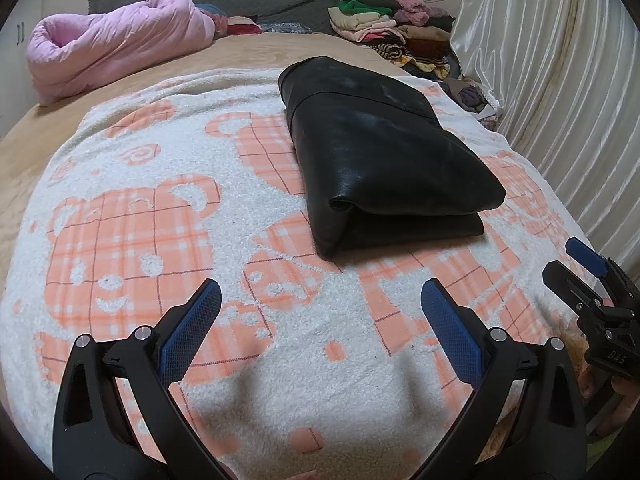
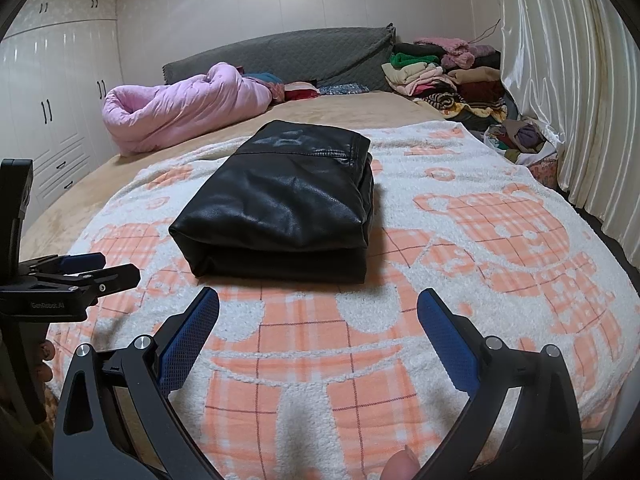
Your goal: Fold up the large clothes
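The bed (image 2: pixel 80 176) occupies most of both views, with a tan cover and a grey headboard cushion (image 2: pixel 280 52) at the far end. A white fleece blanket (image 1: pixel 240 400) printed with orange plaid bears covers the near portion of the bed. White pleated curtains (image 2: pixel 560 80) hang along the right side, and white wardrobe doors (image 2: pixel 52 120) stand at the left in the right wrist view.

A rolled pink quilt (image 1: pixel 112 44) lies on the tan cover at the far left. A pile of assorted clothes (image 1: pixel 396 32) sits at the far right corner, beside the curtains.

The black leather garment (image 1: pixel 376 152) lies folded into a compact rectangular bundle on the blanket, near its centre and ahead of both grippers. The fold faces the cameras, and the layers are stacked on one another.

The left gripper (image 1: pixel 320 308) hovers above the blanket, short of the garment, with its blue-padded fingers spread wide apart and holding nothing. The right gripper (image 2: pixel 318 312) is positioned likewise, fingers spread wide and empty, apart from the garment's near edge. Each gripper appears at the edge of the other's view.
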